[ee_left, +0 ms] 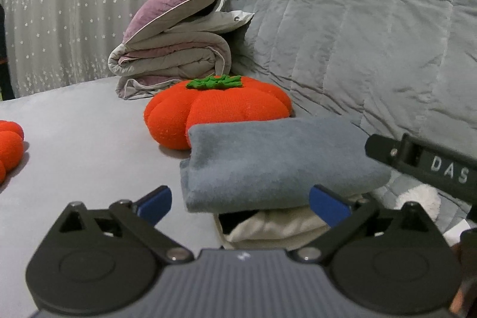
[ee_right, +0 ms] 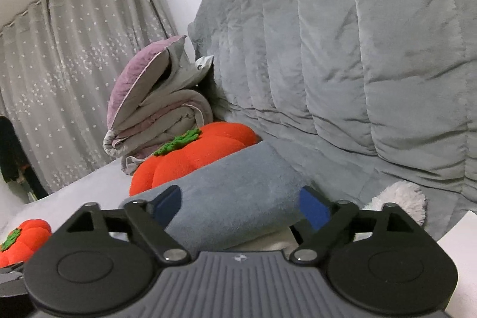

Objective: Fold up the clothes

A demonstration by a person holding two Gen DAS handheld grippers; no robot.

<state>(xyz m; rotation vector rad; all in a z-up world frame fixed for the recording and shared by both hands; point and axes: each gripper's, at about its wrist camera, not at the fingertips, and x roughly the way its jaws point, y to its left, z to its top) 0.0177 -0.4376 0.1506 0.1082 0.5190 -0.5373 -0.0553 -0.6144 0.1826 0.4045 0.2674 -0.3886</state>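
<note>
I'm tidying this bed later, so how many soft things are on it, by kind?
Tomato cushions: 2
Folded garments in the stack: 2, blue-grey over cream
Folded quilt: 1
Purple pillow: 1
Large grey duvet: 1
White fluffy item: 1
Total: 8
</note>
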